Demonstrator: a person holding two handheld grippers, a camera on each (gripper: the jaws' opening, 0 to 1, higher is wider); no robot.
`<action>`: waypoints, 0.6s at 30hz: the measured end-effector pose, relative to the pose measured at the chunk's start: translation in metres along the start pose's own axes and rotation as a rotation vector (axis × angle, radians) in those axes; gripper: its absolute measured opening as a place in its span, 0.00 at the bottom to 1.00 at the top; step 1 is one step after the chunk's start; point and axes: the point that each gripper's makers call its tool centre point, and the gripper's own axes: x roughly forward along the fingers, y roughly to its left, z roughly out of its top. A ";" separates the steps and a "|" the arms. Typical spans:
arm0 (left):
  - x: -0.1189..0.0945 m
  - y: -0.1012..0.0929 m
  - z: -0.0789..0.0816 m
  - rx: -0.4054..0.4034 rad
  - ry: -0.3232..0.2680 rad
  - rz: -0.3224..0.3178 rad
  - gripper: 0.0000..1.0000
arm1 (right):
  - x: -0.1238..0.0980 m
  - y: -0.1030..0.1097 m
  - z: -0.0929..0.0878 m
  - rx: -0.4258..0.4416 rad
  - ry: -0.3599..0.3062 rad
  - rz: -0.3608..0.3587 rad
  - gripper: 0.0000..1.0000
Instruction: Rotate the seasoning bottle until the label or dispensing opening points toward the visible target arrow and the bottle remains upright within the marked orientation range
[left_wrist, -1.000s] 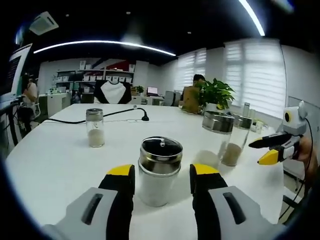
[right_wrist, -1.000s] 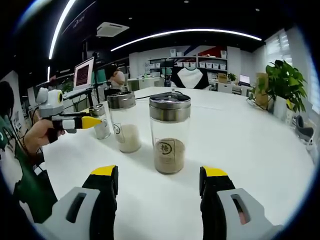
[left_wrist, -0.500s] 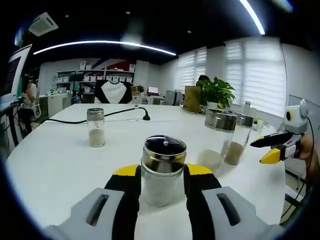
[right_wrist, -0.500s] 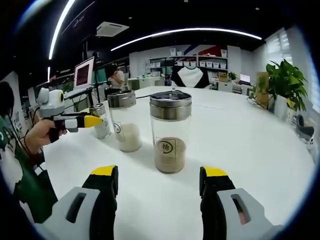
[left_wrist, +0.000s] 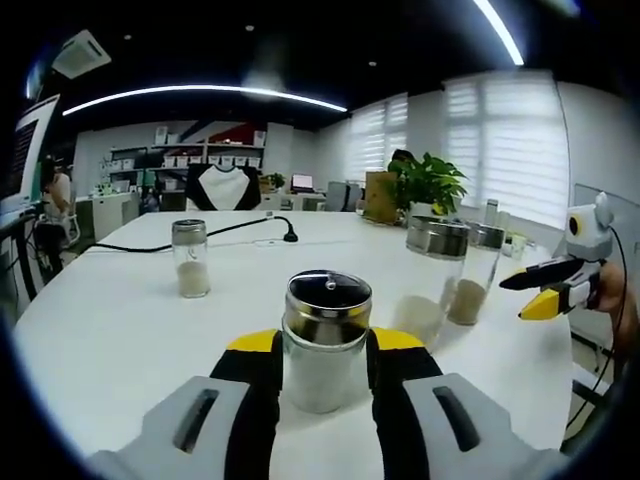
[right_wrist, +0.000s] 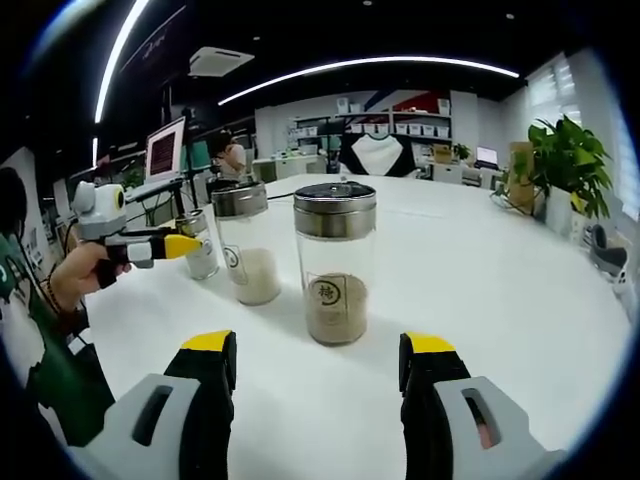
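Since a second ago left claw (left_wrist: 320, 350) closed — pinching short bottle (left_wrist: 322, 340), right claw (right_wrist: 320, 370) spread, bare table (right_wrist: 500, 300) around.

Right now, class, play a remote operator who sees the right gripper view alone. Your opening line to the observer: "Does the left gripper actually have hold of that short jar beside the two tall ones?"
Observer: Yes. In the left gripper view the left gripper has its jaws pressed against both sides of the short steel-lidded jar, which stands upright.
Operator: Are there any jars besides the three in front of me?
Observer: One more. A small jar stands alone farther across the table, close to a black cable.
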 end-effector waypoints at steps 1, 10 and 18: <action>0.000 0.000 0.000 0.001 0.000 -0.001 0.35 | 0.000 0.000 0.000 0.000 -0.001 -0.001 0.67; 0.000 0.001 0.000 0.021 0.007 -0.026 0.34 | -0.002 -0.005 -0.004 0.011 0.002 -0.013 0.67; 0.001 0.002 0.000 0.066 0.017 -0.064 0.34 | -0.001 -0.004 -0.005 0.014 0.007 -0.009 0.67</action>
